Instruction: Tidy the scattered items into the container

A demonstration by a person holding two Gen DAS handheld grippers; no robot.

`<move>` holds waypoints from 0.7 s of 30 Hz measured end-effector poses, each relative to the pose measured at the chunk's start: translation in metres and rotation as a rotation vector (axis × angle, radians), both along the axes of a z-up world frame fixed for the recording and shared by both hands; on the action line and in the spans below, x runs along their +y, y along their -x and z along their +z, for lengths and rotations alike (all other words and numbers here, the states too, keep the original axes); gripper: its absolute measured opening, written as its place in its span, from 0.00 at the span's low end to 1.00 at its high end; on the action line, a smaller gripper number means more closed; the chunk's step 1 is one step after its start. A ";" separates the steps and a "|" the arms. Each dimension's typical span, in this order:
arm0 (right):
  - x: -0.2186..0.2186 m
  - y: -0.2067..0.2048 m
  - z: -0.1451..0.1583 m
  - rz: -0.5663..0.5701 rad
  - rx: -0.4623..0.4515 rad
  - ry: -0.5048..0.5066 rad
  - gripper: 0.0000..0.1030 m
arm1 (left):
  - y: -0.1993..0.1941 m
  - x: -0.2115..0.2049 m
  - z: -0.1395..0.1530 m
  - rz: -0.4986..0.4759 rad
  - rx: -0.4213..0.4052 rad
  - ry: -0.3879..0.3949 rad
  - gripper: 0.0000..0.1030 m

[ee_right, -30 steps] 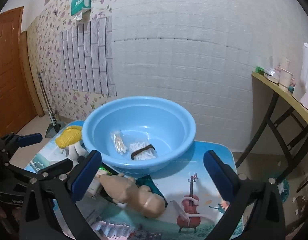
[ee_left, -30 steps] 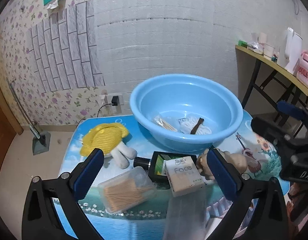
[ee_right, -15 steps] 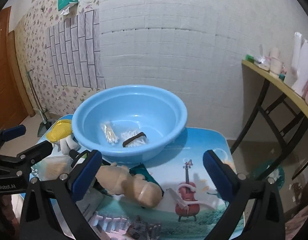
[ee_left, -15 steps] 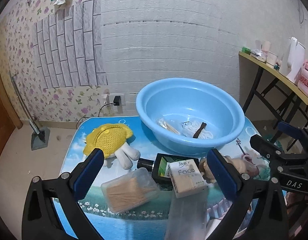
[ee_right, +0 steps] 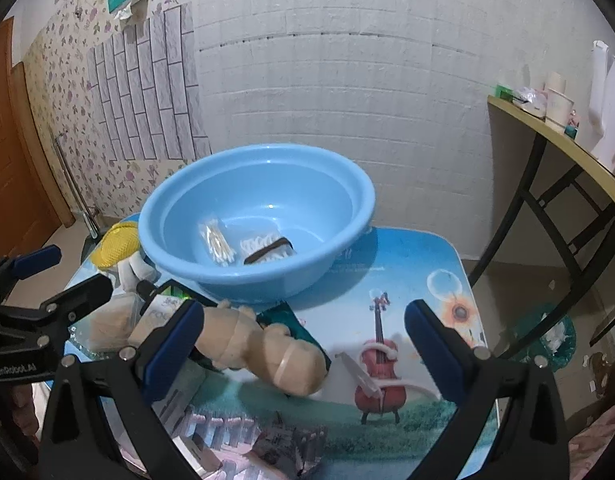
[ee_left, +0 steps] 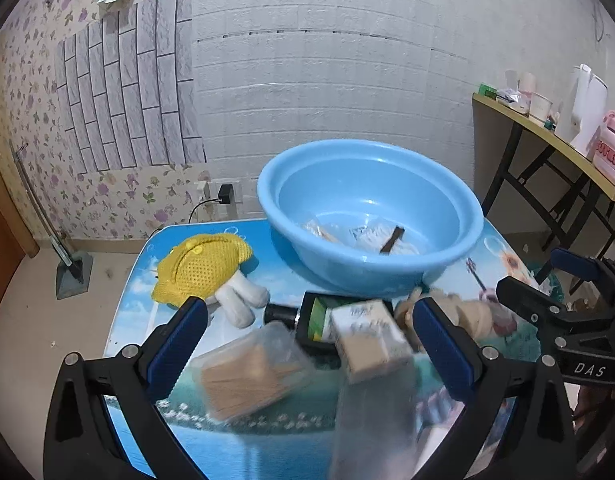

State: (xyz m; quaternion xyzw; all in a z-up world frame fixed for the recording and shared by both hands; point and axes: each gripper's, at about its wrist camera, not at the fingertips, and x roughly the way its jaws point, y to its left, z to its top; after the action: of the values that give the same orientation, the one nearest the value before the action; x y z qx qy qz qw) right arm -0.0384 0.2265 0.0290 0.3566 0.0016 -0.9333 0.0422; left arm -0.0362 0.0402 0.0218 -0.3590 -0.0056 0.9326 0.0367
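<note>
A blue basin (ee_left: 369, 216) (ee_right: 259, 216) stands at the back of the small table, holding a bag of cotton swabs (ee_right: 217, 240) and a white bundle with a brown band (ee_right: 267, 250). In front of it lie a yellow mesh plush (ee_left: 201, 266), a clear box of toothpicks (ee_left: 247, 372), a white tissue pack (ee_left: 369, 338), a black and green box (ee_left: 313, 320) and a tan plush toy (ee_right: 263, 348). My left gripper (ee_left: 307, 344) hovers open above the toothpick box and tissue pack. My right gripper (ee_right: 303, 344) is open just over the tan plush.
The table top (ee_right: 407, 280) carries a printed blue picture with a cello. A yellow side table (ee_left: 547, 136) with cups and a pink box stands on the right. A dustpan (ee_left: 73, 268) leans by the flowered wall on the left. A white cord (ee_right: 387, 380) lies on the table's right.
Both grippers have drawn back and dropped a little toward the items in front of the basin. The items on the table have not moved.
</note>
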 end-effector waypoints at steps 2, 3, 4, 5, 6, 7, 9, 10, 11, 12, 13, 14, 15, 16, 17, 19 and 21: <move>-0.002 0.001 -0.003 0.002 -0.008 -0.003 0.99 | 0.001 -0.002 -0.002 0.005 -0.004 -0.003 1.00; -0.003 0.001 -0.004 0.005 -0.013 -0.003 0.99 | 0.002 -0.003 -0.002 0.009 -0.004 -0.004 1.00; -0.003 0.001 -0.005 0.011 -0.016 -0.003 0.99 | 0.002 -0.003 -0.003 0.012 -0.003 -0.006 1.00; -0.004 0.001 -0.006 0.015 -0.018 -0.004 0.99 | 0.003 -0.004 -0.003 0.012 -0.002 -0.009 1.00; -0.004 0.001 -0.006 0.018 -0.017 -0.007 0.99 | 0.004 -0.005 -0.003 0.013 -0.002 -0.009 1.00; -0.004 0.002 -0.006 0.019 -0.017 -0.008 0.99 | 0.005 -0.006 -0.004 0.015 -0.004 -0.008 1.00; -0.003 0.004 -0.008 0.019 -0.025 -0.002 0.99 | 0.007 -0.007 -0.007 0.020 -0.013 -0.009 1.00; -0.001 0.005 -0.009 0.019 -0.029 0.002 0.99 | 0.007 -0.007 -0.009 0.019 -0.019 -0.008 1.00; 0.000 0.006 -0.011 0.018 -0.033 0.008 0.99 | 0.007 -0.007 -0.011 0.016 -0.024 -0.003 1.00; 0.000 0.007 -0.012 0.017 -0.033 0.012 0.99 | 0.008 -0.007 -0.012 0.013 -0.027 0.005 1.00; 0.001 0.009 -0.013 0.017 -0.034 0.019 0.99 | 0.007 -0.007 -0.014 0.012 -0.026 0.016 1.00; 0.000 0.012 -0.015 0.018 -0.038 0.025 0.99 | 0.008 -0.008 -0.016 0.020 -0.024 0.023 1.00; -0.001 0.015 -0.017 0.027 -0.040 0.028 0.99 | 0.009 -0.010 -0.017 0.026 -0.027 0.023 1.00; -0.002 0.018 -0.019 0.033 -0.040 0.023 0.99 | 0.010 -0.012 -0.018 0.029 -0.033 0.017 1.00; -0.001 0.019 -0.020 0.034 -0.038 0.015 0.99 | 0.011 -0.014 -0.019 0.032 -0.038 0.011 1.00; 0.007 0.023 -0.023 0.040 -0.021 0.020 0.99 | 0.012 -0.017 -0.021 0.045 -0.040 0.016 1.00; 0.023 0.028 -0.027 0.056 0.006 0.041 0.99 | 0.013 -0.021 -0.024 0.050 -0.031 0.025 1.00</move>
State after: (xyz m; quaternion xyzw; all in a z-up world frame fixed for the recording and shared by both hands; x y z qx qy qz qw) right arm -0.0659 0.2495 0.0017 0.3527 -0.0074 -0.9326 0.0757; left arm -0.0495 0.0197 -0.0021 -0.3737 -0.0035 0.9275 0.0087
